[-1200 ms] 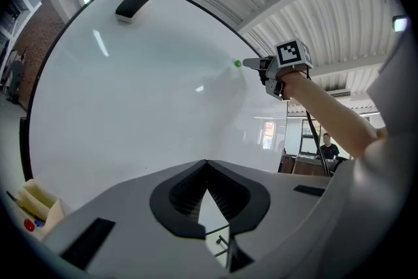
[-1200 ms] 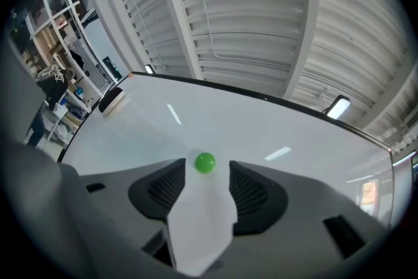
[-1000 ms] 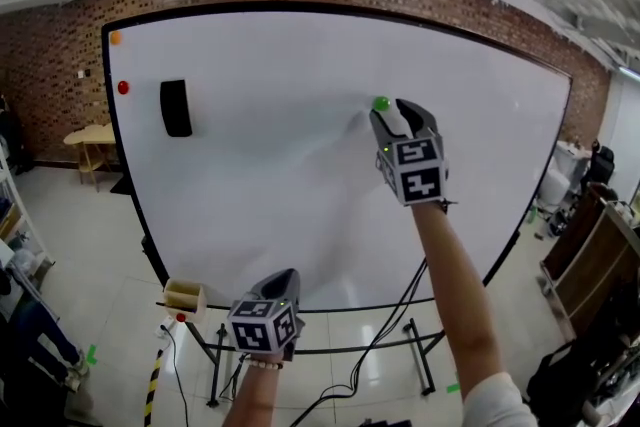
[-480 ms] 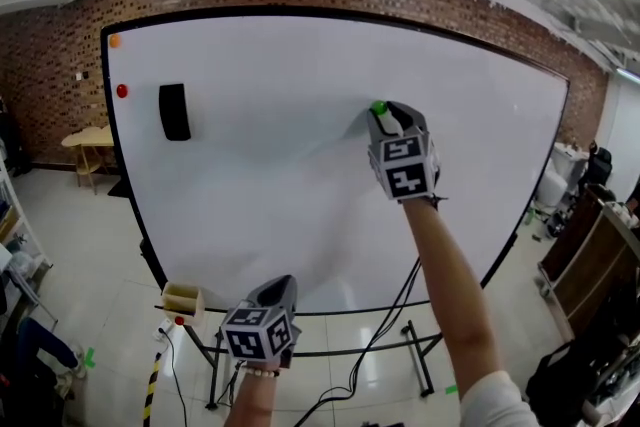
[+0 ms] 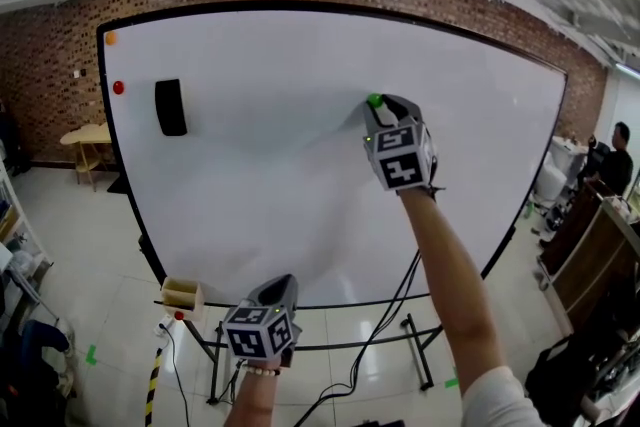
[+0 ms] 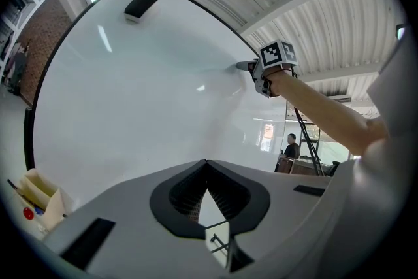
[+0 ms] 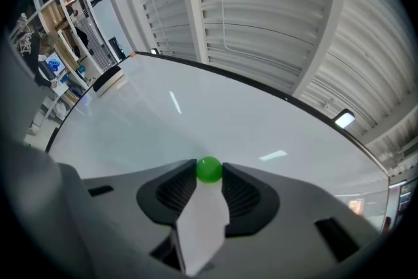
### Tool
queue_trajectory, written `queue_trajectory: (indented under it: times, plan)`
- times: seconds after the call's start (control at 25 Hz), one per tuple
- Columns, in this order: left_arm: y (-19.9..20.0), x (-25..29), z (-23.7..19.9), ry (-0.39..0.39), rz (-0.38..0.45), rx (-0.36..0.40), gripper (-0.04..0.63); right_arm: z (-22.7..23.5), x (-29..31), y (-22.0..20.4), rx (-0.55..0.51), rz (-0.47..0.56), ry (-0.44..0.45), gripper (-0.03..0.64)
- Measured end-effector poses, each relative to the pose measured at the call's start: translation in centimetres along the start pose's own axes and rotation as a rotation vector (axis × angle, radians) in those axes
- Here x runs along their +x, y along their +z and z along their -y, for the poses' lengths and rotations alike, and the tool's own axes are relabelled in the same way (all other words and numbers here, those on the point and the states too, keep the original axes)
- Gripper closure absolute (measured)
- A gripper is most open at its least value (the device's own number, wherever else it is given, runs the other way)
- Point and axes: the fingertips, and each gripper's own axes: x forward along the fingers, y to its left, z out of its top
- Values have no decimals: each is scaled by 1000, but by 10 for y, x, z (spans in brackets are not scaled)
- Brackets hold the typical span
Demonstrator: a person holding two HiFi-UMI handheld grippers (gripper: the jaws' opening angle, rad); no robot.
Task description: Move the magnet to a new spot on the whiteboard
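**Step in hand: gripping.** Closing the jaws of the right gripper point(image 5: 385, 103) on the green magnet point(image 7: 209, 169), which sits between the jaw tips with both pads touching its sides and its back against the whiteboard point(image 5: 280, 175). Holding the left gripper point(image 5: 283, 283) low, well below the right jaws, its own jaws pressed together on nothing.

**Next move, as judged:** firming the pinch, pulling or sliding the magnet free, then carrying it to bare board.

**Room:** finding open white surface below, left and right of the right jaws, with the top frame nearer than the bottom one. Avoiding the black eraser point(image 5: 170, 107), red magnet point(image 5: 118, 87) and orange magnet point(image 5: 110, 38), all far left of the jaws beside the left frame.
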Motion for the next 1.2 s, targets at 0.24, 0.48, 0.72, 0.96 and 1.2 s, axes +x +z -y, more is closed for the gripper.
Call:
queue_trajectory:
  times: [0.24, 0.48, 0.72, 0.96, 1.2]
  plan:
    - [-12, -7, 6, -8, -16, 0, 595, -3, -50, 9, 59, 81, 29, 488]
    - [-15, -3, 4, -5, -12, 20, 595, -12, -121, -24, 231, 121, 125, 488]
    - [-31, -4, 2, 5, -43, 65, 595, -46, -206, -130, 459, 15, 146, 488]
    - [-37, 1, 10, -8, -43, 65, 595, -68, -271, -207, 657, -88, 118, 488]
    - [-48, 3, 20, -19, -66, 70, 595, -90, -308, -252, 756, -165, 112, 488]
